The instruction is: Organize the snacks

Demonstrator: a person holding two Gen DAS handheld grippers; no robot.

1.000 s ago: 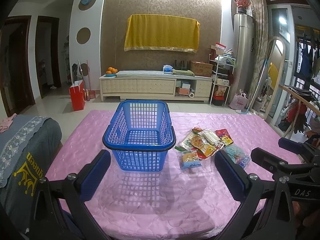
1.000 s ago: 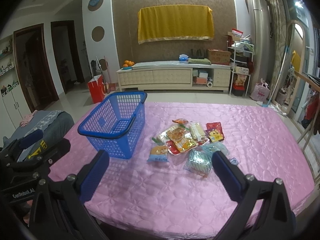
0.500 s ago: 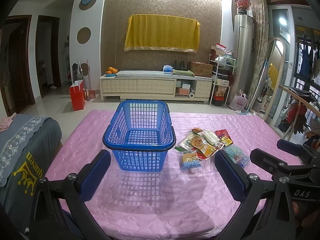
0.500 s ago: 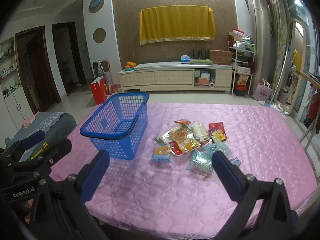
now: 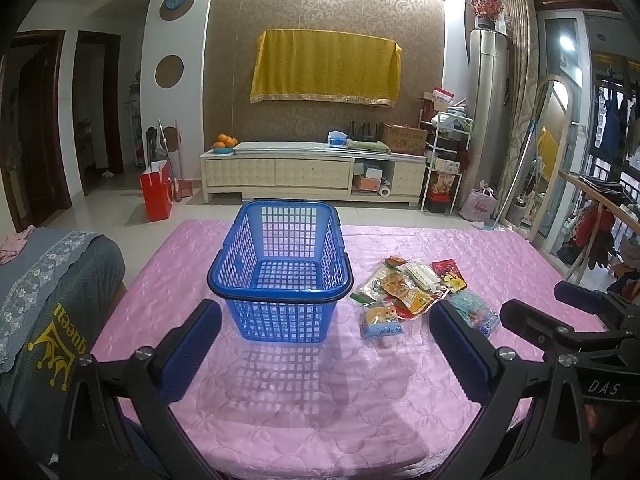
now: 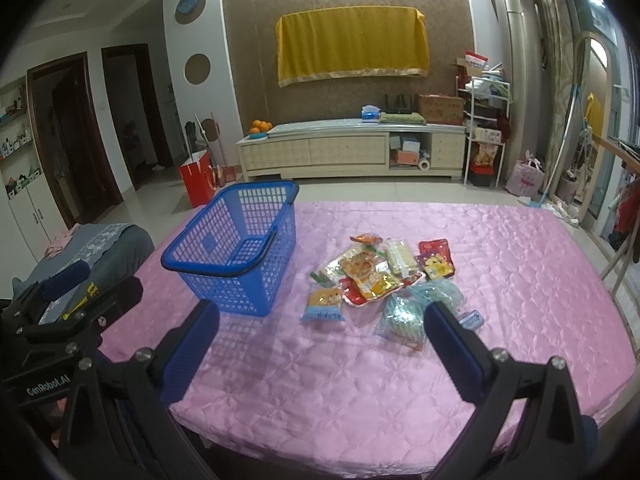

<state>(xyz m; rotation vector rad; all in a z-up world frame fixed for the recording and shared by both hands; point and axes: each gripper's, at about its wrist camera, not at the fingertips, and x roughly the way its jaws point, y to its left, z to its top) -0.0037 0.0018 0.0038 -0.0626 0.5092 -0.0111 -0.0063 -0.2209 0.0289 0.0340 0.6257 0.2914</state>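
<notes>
Quilted pink tablecloth (image 5: 280,400) bears lattice plastic basket (image 5: 280,280) (crinkly packets (image 6: 376,276) beside); both hand-held grippers wide.

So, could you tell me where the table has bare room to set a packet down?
Bare cloth lies in front of the blue basket, across the near table, and along its far right side. The snack pile right of the basket is crowded.

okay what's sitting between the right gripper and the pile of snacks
Nothing but bare pink cloth. In the right wrist view, the open right gripper hangs just short of the snacks; the basket stands off to the left.
</notes>
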